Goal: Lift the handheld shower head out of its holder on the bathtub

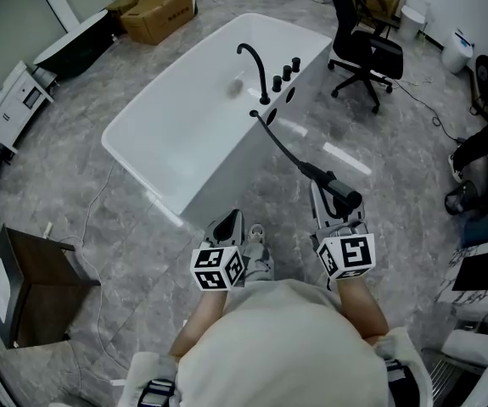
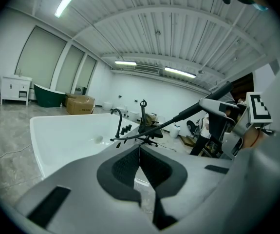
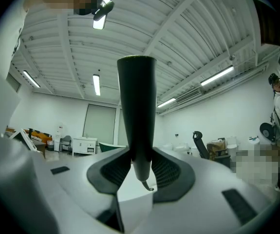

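Observation:
My right gripper (image 1: 332,200) is shut on the black handheld shower head (image 1: 339,188), which stands upright between the pads (image 3: 137,130) in the right gripper view. Its black hose (image 1: 279,141) stretches from the head back to the rim of the white bathtub (image 1: 167,142), beside the black faucet (image 1: 255,64) and knobs (image 1: 286,72). The head is well away from the tub, over the floor. My left gripper (image 1: 228,227) is shut with nothing in it, near the tub's front corner. In the left gripper view the hose (image 2: 169,123) runs across to the right gripper (image 2: 222,112).
A black office chair (image 1: 358,45) stands right of the tub. Cardboard boxes (image 1: 154,8) lie at the back left. A dark cabinet (image 1: 31,287) is at the left. Cables and equipment (image 1: 481,155) crowd the right edge. A white cable (image 1: 99,219) trails on the marble floor.

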Motion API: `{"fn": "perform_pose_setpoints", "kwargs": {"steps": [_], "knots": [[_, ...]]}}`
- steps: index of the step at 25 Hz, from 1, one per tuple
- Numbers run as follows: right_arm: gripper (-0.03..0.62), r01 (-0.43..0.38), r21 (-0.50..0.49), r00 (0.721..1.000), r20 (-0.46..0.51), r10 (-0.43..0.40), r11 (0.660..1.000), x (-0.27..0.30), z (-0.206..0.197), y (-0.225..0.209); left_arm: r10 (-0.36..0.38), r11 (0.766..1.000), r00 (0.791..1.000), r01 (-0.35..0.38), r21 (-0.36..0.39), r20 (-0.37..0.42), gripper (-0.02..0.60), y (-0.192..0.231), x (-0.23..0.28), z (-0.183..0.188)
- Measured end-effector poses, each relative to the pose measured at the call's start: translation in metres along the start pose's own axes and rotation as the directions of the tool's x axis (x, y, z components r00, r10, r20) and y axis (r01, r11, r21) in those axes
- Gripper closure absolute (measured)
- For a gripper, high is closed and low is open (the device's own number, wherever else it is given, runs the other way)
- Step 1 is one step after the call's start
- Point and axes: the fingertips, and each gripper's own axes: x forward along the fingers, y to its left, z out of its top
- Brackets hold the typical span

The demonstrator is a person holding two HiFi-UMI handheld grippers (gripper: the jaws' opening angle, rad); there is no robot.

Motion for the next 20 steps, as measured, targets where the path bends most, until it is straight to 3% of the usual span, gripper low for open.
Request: {"fn": "perform_pose_setpoints", "kwargs": {"steps": [20], "knots": [[0.451,0.003,0.009,1.000,-0.009,-0.003,1.000,-0.0011,-0.0023,-0.0001,0.004,1.000,1.000,-0.004,-0.011,0.004,0.560,-0.0004,0.0039,0.0026]]}}
